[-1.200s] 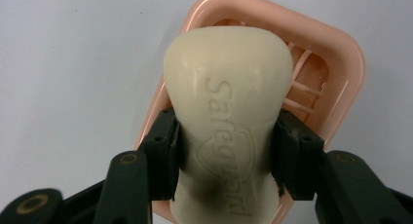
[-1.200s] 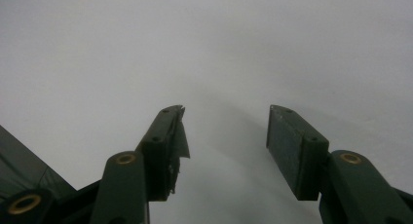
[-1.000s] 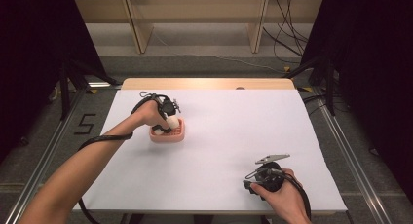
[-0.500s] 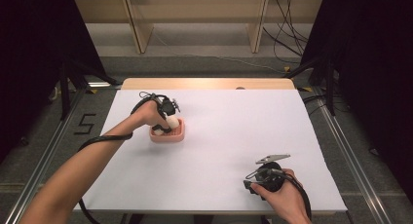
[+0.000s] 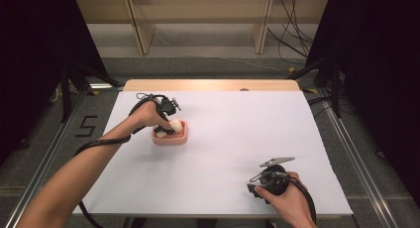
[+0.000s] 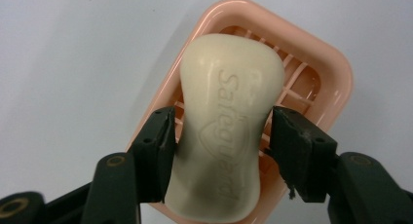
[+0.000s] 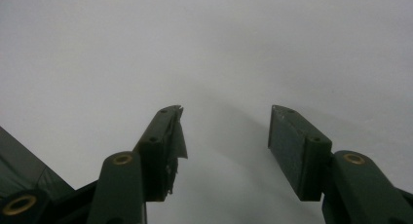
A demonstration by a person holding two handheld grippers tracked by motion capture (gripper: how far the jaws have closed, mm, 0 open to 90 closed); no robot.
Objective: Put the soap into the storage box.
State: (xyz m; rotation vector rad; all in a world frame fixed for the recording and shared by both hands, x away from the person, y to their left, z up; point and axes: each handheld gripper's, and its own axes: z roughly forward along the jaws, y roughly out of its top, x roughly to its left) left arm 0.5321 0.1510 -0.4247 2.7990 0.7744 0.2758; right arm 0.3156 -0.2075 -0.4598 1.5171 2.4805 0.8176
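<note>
A cream bar of soap (image 6: pixel 231 73) with raised lettering lies lengthwise over a pink slatted soap dish (image 6: pixel 333 70). My left gripper (image 6: pixel 223 129) is shut on the soap, one jaw pressed to each side of its narrow waist. In the high view the soap (image 5: pixel 176 125) is a pale lump at the dish (image 5: pixel 181 138), left of the table's middle, with the left gripper (image 5: pixel 164 129) angled down onto it. My right gripper (image 5: pixel 256 188) rests low near the front right edge. Its jaws stand apart with nothing between them (image 7: pixel 226 131).
A white sheet (image 5: pixel 237 124) covers the table, with a strip of wood (image 5: pixel 208 85) showing at the far edge. Black cables trail from both grippers. Wooden shelf legs (image 5: pixel 141 25) and dark curtains stand beyond the table.
</note>
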